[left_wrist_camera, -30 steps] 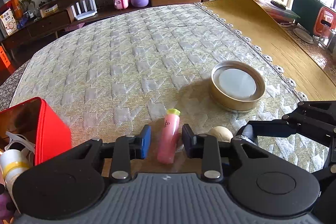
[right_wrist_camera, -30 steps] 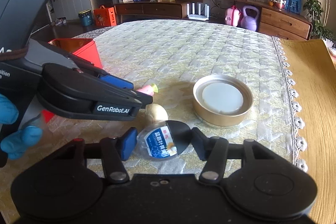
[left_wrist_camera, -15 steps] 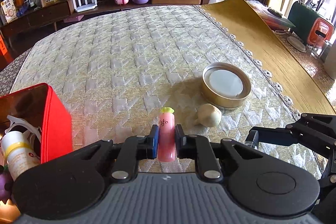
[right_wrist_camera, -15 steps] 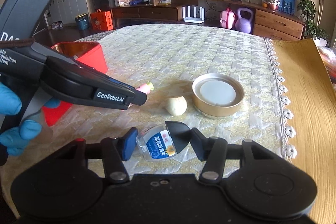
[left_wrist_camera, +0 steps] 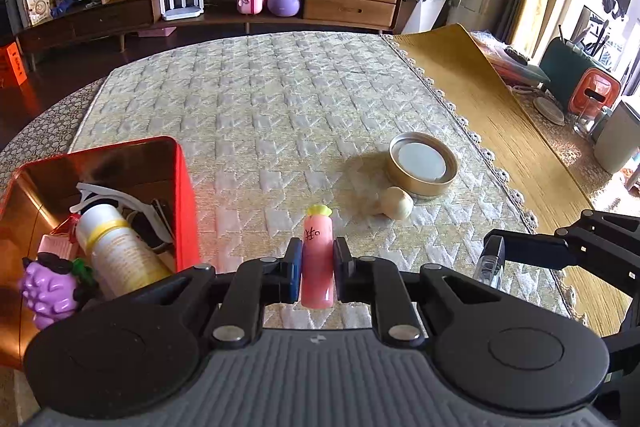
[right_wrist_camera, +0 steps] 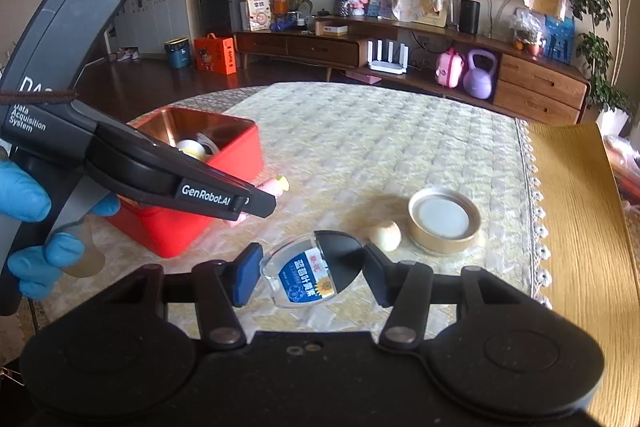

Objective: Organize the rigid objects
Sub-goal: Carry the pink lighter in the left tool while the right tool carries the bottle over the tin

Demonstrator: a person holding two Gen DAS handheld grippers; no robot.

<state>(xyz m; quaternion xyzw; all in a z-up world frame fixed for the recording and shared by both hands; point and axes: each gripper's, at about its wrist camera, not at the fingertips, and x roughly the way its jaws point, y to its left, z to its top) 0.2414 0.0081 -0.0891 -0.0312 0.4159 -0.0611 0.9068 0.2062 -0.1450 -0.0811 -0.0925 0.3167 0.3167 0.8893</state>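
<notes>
My left gripper (left_wrist_camera: 316,271) is shut on a pink tube with a yellow-green cap (left_wrist_camera: 317,259) and holds it above the quilted cloth, just right of the open red tin box (left_wrist_camera: 182,187). The box holds a white bottle (left_wrist_camera: 116,259), a purple grape toy (left_wrist_camera: 48,291) and other items. My right gripper (right_wrist_camera: 308,275) is shut on a clear flat container with a blue label and black cap (right_wrist_camera: 312,275), raised over the cloth. The left gripper body (right_wrist_camera: 160,179) and the red box (right_wrist_camera: 224,163) show in the right wrist view.
A gold round tin lid (left_wrist_camera: 422,169) and a small cream garlic-like bulb (left_wrist_camera: 396,203) lie on the cloth to the right. The cloth's lace edge (left_wrist_camera: 480,147) borders a yellow wooden surface (left_wrist_camera: 520,131). A low cabinet stands beyond the table.
My left gripper shut on the pink tube and lifted it up, drawing back toward the red box. My right gripper rose with the clear container still in it.
</notes>
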